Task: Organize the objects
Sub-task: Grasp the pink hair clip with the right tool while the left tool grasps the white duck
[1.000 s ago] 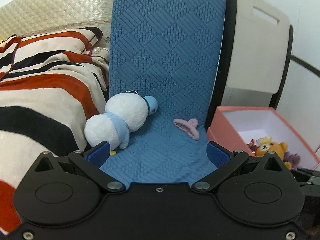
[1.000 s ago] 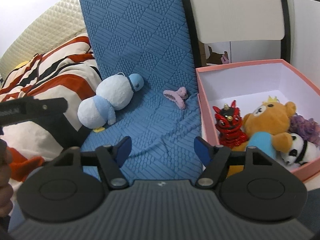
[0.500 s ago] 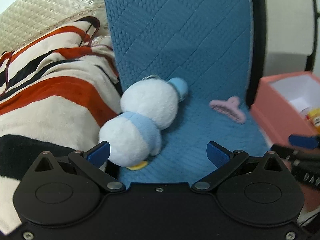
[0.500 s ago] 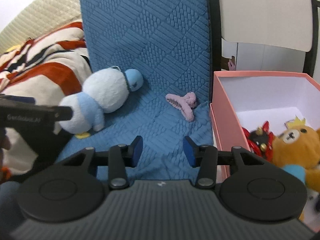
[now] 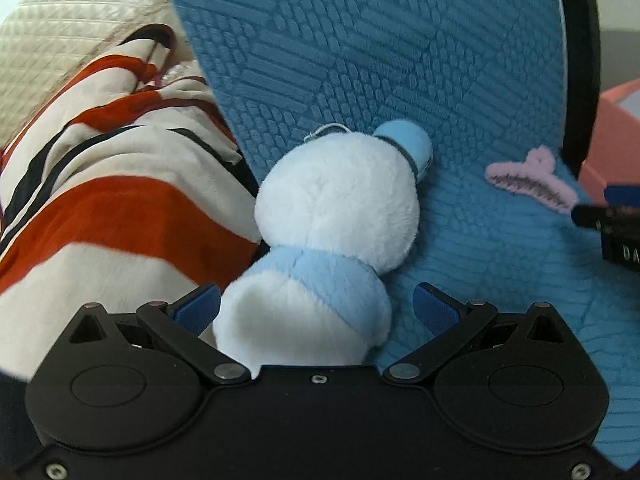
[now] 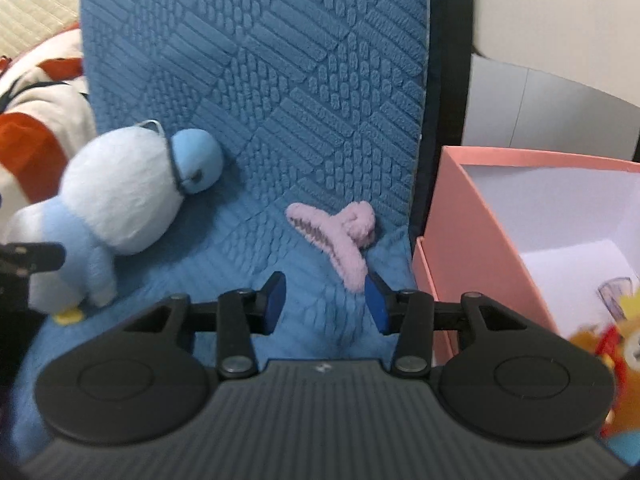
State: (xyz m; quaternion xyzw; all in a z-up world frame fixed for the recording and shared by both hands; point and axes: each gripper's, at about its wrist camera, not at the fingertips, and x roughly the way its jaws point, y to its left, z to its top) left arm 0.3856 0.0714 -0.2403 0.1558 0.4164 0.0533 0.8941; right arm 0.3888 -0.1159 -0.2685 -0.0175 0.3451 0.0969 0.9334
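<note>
Two grippers reach for toys on the blue seat cushion (image 6: 256,80). The left gripper (image 5: 316,308) sits wide apart around the snowman plush (image 5: 320,248), not squeezing yet. The right gripper (image 6: 326,304), half apart and just closing, nears the pink hair clip (image 6: 336,236); next each must squeeze, then go to the pink box (image 6: 472,216).

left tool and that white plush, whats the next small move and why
Probably close the left tool on the white plush. The toy's lower body already sits between the open blue pads, which do not yet press on it. Gripped, it could then be lifted off the blue cushion toward the pink box.
</note>
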